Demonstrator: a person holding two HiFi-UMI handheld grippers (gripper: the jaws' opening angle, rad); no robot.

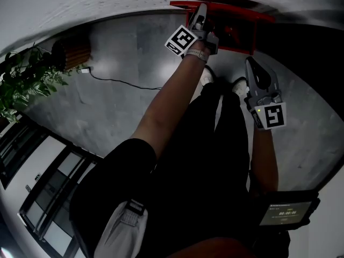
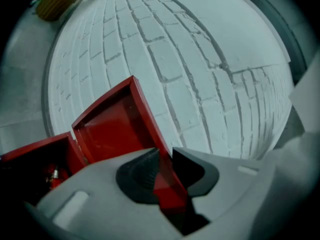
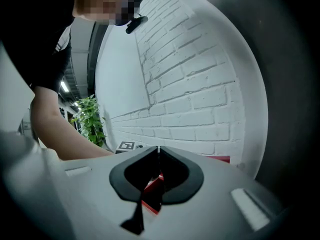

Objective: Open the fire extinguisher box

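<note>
The red fire extinguisher box [image 1: 239, 36] stands on the floor against the white brick wall. Its lid [image 2: 117, 124] is raised, and a red extinguisher [image 2: 52, 175] shows inside at the left. My left gripper [image 1: 203, 16] reaches down to the lid's edge. In the left gripper view the left gripper [image 2: 166, 171] is shut on that red edge, with a dark pad on each side of it. My right gripper [image 1: 251, 63] hangs to the right, short of the box. In its own view the right gripper [image 3: 158, 151] is shut with its tips touching and holds nothing; the box [image 3: 220, 159] lies beyond it.
A potted plant [image 1: 21, 79] and a brown basket [image 1: 75, 52] stand at the left by the wall, and a black cable [image 1: 123, 81] runs across the grey floor. The person's shoes [image 1: 208, 74] are just before the box. A tablet [image 1: 285, 211] hangs at the person's right side.
</note>
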